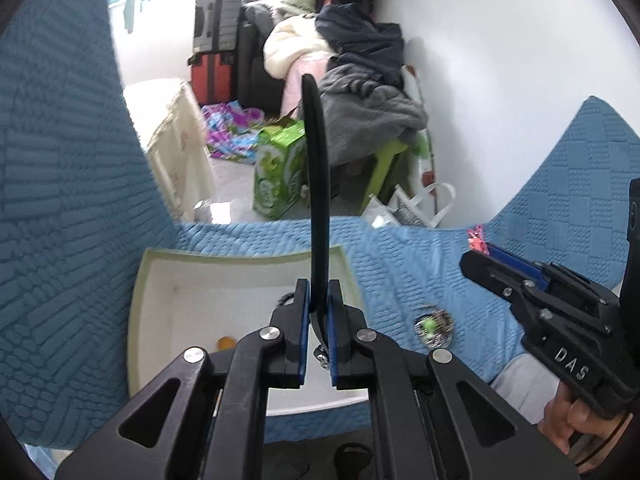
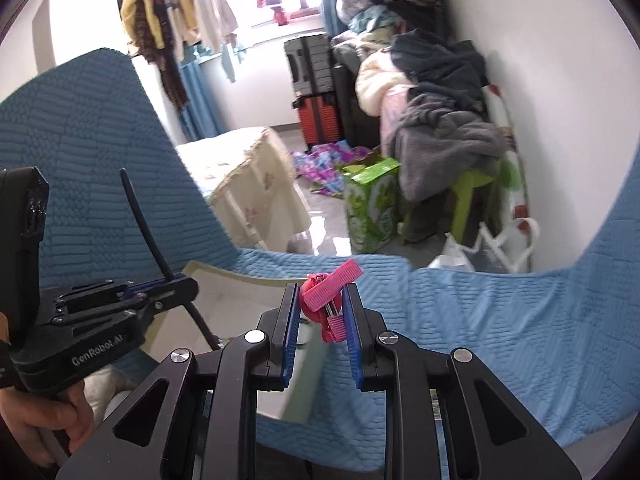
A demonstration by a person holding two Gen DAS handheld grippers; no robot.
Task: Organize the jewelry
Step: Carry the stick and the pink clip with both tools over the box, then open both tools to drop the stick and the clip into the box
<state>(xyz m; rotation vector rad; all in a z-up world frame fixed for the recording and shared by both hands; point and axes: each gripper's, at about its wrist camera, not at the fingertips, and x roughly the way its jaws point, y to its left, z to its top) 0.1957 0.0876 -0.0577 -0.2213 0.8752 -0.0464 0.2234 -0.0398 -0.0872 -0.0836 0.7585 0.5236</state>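
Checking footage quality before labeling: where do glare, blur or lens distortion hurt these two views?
Left wrist view: the window top left is blown out white, the green-beaded ornament on the blue cover is smeared, the cover's edges bow strongly. Right wrist view: the window glares behind hanging clothes, the floor shows a bright reflection, yet the pink hair clip stays sharp.

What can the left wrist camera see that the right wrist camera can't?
Only the left wrist view shows the small green-beaded trinket lying on the blue bedspread and an orange bead inside the white box. Only the right wrist view shows the clothes hanging by the window. Both show the left gripper clamping a black headband, the right gripper clamping a pink hair clip, and the green carton.
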